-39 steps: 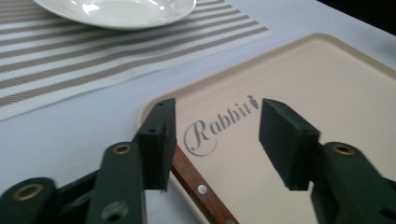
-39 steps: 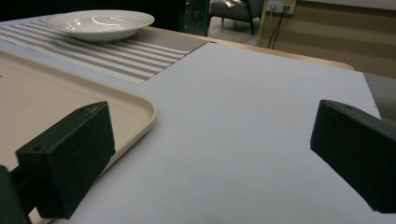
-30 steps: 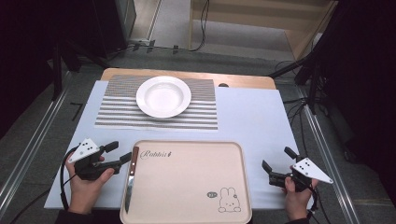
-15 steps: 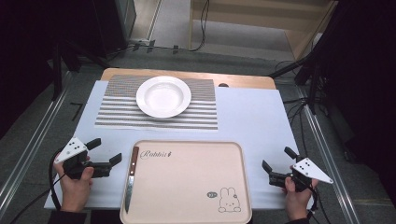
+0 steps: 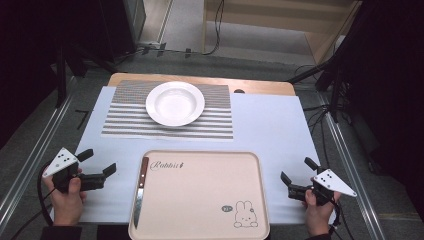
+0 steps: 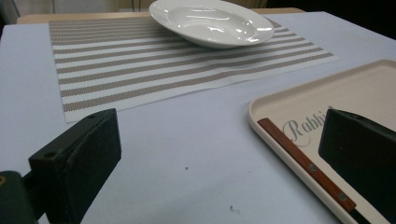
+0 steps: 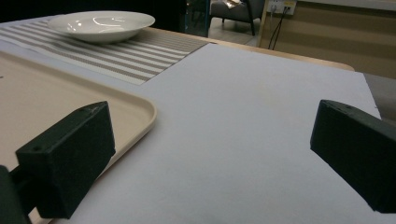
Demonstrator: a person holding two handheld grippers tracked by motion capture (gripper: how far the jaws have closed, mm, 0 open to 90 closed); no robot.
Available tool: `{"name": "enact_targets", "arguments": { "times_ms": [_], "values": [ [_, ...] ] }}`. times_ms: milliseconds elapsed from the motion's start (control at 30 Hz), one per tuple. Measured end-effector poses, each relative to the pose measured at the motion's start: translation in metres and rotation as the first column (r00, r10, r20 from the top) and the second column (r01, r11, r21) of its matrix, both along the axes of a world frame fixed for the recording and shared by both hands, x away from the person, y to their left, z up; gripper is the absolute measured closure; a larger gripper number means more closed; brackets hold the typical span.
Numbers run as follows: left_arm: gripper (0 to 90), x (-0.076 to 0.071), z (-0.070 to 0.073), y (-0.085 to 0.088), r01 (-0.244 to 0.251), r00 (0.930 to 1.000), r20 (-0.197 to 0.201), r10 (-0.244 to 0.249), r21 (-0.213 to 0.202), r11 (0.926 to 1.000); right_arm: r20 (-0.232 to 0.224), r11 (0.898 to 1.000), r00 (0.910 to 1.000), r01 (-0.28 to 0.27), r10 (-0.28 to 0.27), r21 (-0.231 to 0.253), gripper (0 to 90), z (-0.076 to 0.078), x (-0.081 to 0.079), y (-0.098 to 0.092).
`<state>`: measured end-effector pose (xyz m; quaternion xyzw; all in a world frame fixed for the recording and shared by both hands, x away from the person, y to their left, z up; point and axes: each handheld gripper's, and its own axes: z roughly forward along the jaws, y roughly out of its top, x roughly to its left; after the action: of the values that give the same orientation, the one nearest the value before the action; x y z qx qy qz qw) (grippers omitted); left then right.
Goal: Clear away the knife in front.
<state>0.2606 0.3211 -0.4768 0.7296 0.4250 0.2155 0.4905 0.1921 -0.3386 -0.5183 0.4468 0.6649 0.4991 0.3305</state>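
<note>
At the counter's near left corner, we hold the left tool (image 5: pixel 97 166) just off the left rim of the tray (image 5: pixel 200 200), its jaws having just been opening and now spread wide with nothing between them. Through the left tool's own camera, the jaws frame bare counter and the tray's edge.

The knife (image 5: pixel 139 191) lies inside the tray along its left side, wooden handle (image 6: pixel 306 164) toward the far edge of the counter, blade toward us. It is the nearest thing to the left tool, and we judge it to be what the work concerns.

Beyond the tray, at the middle of the far edge, a white plate (image 5: pixel 175 103) sits on a striped mat (image 5: pixel 125 120).

At the near right corner, we hold the right tool (image 5: pixel 295 176) beside the tray's right rim, jaws likewise wide and empty over bare counter.

To take the knife well, we would probably bring the left tool in over the rim, close across the wooden handle rather than the blade, and keep the jaws low and square so the flat handle does not twist out against the tray's raised lip.
</note>
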Motion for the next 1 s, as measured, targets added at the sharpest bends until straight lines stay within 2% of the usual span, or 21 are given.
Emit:
{"name": "enact_targets", "arguments": {
  "times_ms": [267, 433, 467, 567, 667, 1000],
  "values": [
    [0.0, 0.001, -0.004, 0.014, -0.017, 0.9998, 0.014, 0.017, -0.013, 0.9998, 0.000, 1.000, 1.0000, 0.000, 0.000, 0.000, 0.0, 0.000, 0.000, 0.000],
    [0.0, 0.001, -0.005, 0.020, -0.027, 0.9994, 0.020, 0.028, -0.035, 0.9990, 0.000, 1.000, 1.0000, 0.000, 0.000, -0.002, 0.0, 0.000, 0.000, 0.000],
    [0.0, 0.001, -0.008, 0.021, -0.024, 0.9995, 0.019, 0.025, -0.054, 0.9983, 0.000, 1.000, 1.0000, 0.000, 0.000, -0.002, 0.0, 0.000, 0.000, 0.000],
    [0.0, 0.000, -0.010, 0.021, -0.034, 0.9992, 0.019, 0.036, -0.065, 0.9973, 0.000, 1.000, 1.0000, 0.000, 0.000, -0.002, 0.0, 0.000, 0.000, 0.000],
    [0.0, -0.002, -0.011, 0.019, -0.036, 0.9988, 0.032, 0.038, -0.060, 0.9976, 0.000, 1.000, 1.0000, -0.001, 0.001, -0.001, 0.0, 0.000, 0.000, 0.000],
    [0.0, -0.002, -0.012, 0.020, -0.037, 0.9987, 0.032, 0.039, -0.076, 0.9964, -0.001, 1.000, 1.0000, 0.000, 0.000, -0.001, 0.0, 0.000, 0.000, 0.000]
  ]
}}
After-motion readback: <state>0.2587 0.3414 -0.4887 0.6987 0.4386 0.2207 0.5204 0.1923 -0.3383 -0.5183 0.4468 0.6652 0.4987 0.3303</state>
